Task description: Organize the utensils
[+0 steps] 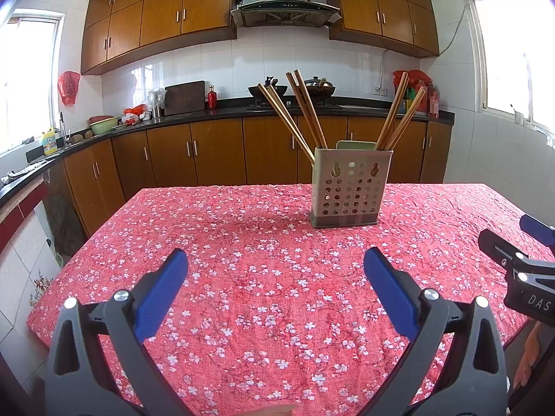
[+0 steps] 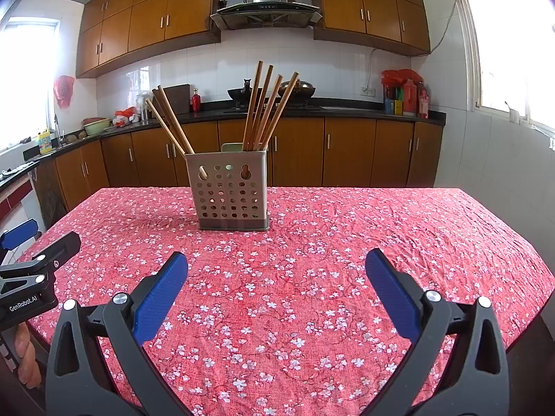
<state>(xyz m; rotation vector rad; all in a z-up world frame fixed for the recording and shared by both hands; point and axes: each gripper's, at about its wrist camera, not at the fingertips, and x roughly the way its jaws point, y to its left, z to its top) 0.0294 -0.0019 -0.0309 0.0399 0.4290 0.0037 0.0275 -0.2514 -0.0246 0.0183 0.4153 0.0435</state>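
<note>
Left gripper (image 1: 275, 260) spread wide, blue fingers (image 1: 163, 291) far apart, nothing between them, held above the near part of the desk (image 1: 242, 312). Right gripper (image 2: 276, 261) likewise wide open and empty, hovering over the same red flowered cloth (image 2: 347, 277). Each gripper seen at the edge of the other's view: the right one at the far right of the left wrist view, the left one at the far left of the right wrist view, side by side and apart.

Holder (image 1: 350, 187), a beige perforated box on a dark base, upright on the desk, well beyond both grippers, toward the far edge. Chopsticks (image 1: 305, 111) standing in it, tips up, fanned out: from the left wrist view one bunch leaning left and a pair (image 1: 402, 118) leaning right; from the right wrist view a bunch (image 2: 170, 121) leaning left and four (image 2: 267, 107) nearly upright. Which compartment each bunch sits in, impossible to tell. No utensils loose on the cloth.

Behind the desk, brown cabinets (image 2: 298, 152) under a dark worktop, two woks (image 2: 242, 93) on the stove, hood (image 2: 265, 3) above, bright windows at left and right.
</note>
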